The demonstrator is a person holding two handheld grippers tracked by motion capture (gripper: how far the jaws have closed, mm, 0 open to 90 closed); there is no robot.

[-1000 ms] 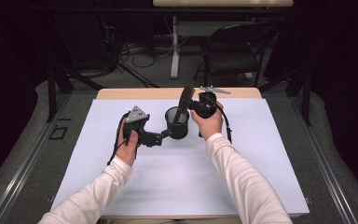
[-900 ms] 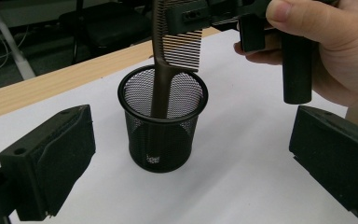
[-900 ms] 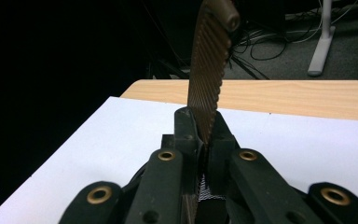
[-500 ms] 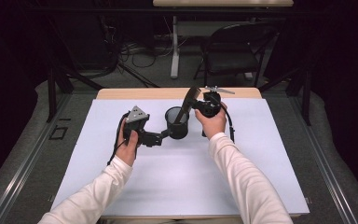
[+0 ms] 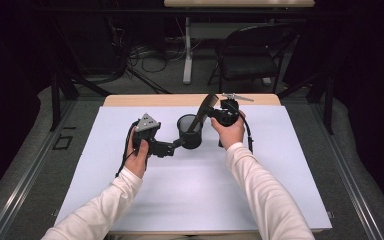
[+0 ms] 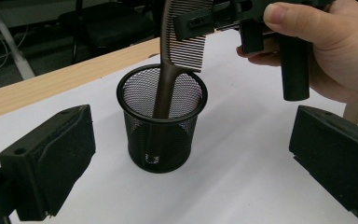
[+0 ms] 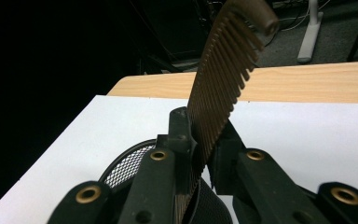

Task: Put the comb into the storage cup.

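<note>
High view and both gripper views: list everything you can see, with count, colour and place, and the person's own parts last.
Comb: one, brown, handle down inside the cup, teeth end up between the right gripper's jaws.
Mesh cup: one, black, upright on the white sheet, mid-table.
White sheet: one, covering most of the table.
Table: one, light wood, far edge bare.
Chair: one, dark, on the floor beyond the table.
Left gripper: black, jaws open either side of the cup, apart from it.
Right gripper: black, jaws just been opening, comb between them.
Sleeves: two, white.
</note>
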